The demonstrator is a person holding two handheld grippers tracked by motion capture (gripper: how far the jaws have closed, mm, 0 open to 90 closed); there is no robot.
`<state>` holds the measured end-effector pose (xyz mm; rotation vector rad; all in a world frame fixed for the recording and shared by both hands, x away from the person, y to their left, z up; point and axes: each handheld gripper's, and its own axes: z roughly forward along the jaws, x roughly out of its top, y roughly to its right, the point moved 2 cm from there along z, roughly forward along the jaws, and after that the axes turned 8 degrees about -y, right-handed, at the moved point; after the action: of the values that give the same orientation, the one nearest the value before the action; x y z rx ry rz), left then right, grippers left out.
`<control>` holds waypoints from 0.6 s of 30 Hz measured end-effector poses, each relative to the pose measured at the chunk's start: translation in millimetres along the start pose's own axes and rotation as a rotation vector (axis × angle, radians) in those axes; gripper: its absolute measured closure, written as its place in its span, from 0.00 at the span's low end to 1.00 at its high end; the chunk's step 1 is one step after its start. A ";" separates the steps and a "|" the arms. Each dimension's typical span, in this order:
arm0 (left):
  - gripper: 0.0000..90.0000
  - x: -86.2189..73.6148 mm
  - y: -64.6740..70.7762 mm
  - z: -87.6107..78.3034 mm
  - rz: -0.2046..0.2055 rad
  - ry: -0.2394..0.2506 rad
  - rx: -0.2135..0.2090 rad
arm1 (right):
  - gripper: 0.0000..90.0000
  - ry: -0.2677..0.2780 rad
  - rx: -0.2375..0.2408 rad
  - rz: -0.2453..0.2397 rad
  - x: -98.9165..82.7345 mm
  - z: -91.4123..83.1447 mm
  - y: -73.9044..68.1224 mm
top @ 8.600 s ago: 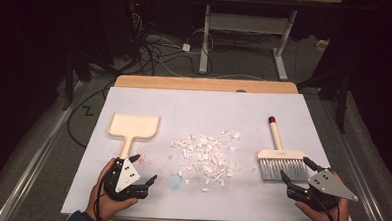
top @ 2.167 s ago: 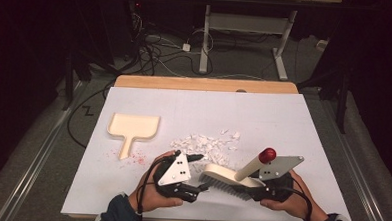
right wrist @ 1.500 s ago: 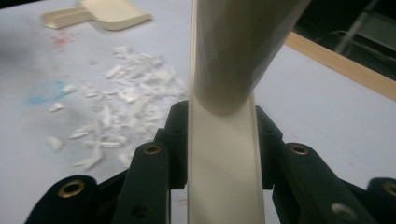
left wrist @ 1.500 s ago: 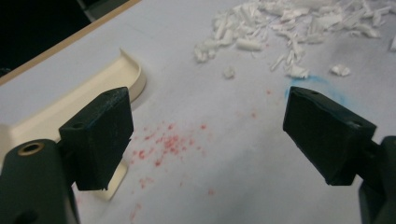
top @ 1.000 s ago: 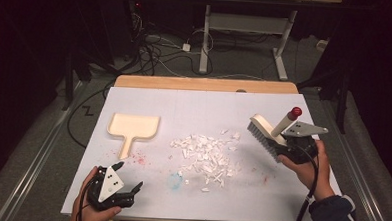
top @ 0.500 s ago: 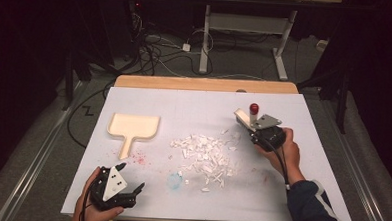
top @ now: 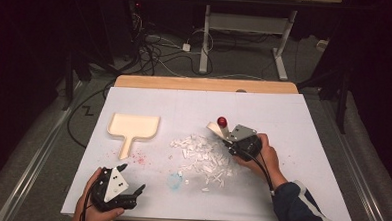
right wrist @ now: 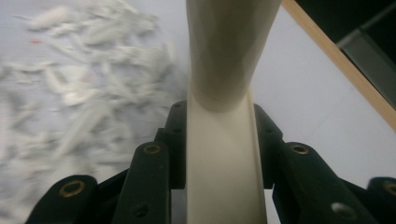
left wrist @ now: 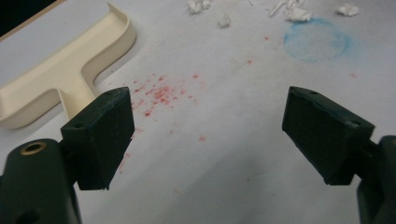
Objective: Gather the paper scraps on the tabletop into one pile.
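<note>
A cream brush with a red-tipped handle is clamped in my right gripper, right at the right edge of a pile of white paper scraps. In the right gripper view the brush's cream handle runs up between the jaws of my right gripper, with blurred scraps to its left. A cream dustpan lies flat to the left of the pile. My left gripper rests open near the table's front left; in the left gripper view, my left gripper holds nothing, and the dustpan lies ahead to the left.
The white table sheet carries red specks and a faint blue ring between the left gripper and the pile. A wooden strip edges the table's far side. Cables and desk legs stand on the dark floor beyond.
My right gripper has carried the brush leftward and down, from the table's right side to the edge of the scrap pile. The left gripper has stayed where it was.
</note>
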<state>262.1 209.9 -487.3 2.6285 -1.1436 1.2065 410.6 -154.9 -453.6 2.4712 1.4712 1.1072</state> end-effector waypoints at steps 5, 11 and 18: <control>0.18 0.2 0.7 -0.8 0.006 0.001 -0.004 | 0.75 0.040 0.087 -0.069 1.8 -19.0 -22.7; 0.18 0.9 0.8 -1.3 0.010 0.004 -0.010 | 0.75 0.059 0.077 -0.054 3.9 -36.4 -22.7; 0.18 1.0 0.7 -1.2 0.013 0.004 -0.013 | 0.75 0.091 0.035 0.010 -5.3 -63.6 -4.5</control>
<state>261.3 209.2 -486.0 2.6123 -1.1659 1.2023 367.3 -175.4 -411.2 2.4852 1.5162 1.2222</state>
